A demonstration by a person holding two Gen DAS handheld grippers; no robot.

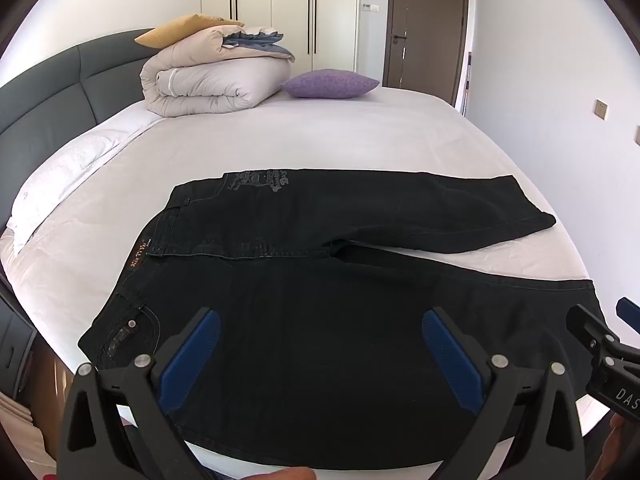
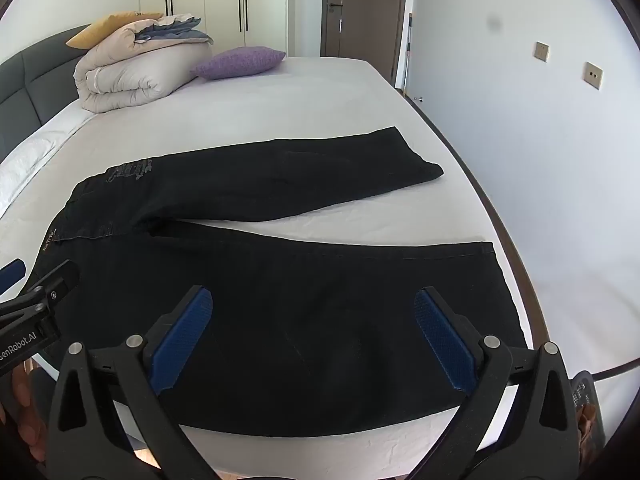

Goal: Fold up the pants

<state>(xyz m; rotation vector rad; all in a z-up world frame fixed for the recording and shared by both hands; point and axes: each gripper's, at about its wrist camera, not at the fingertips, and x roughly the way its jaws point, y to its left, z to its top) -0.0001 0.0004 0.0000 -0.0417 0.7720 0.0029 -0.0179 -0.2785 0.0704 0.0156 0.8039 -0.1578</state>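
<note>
Pants (image 1: pixel 320 280) lie flat, unfolded. Left gripper (image 1: pixel 320 360) and right gripper (image 2: pixel 312 340) hover fully open, empty. Next: grasp 1 leg's edge.

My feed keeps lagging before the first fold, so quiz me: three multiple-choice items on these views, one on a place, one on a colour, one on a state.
1. Where does the waistband of the black jeans lie, in the left wrist view?
A. left
B. right
C. far end

2. What colour is the small pillow beside the folded duvet?
A. green
B. purple
C. red

3. How do the left gripper and right gripper stand?
A. both shut on denim
B. one shut
C. both open, empty

Key: 1 A, the label and button sit left. 2 B, it is plainly purple. 3 C, blue pads stand wide apart above the cloth.
</note>
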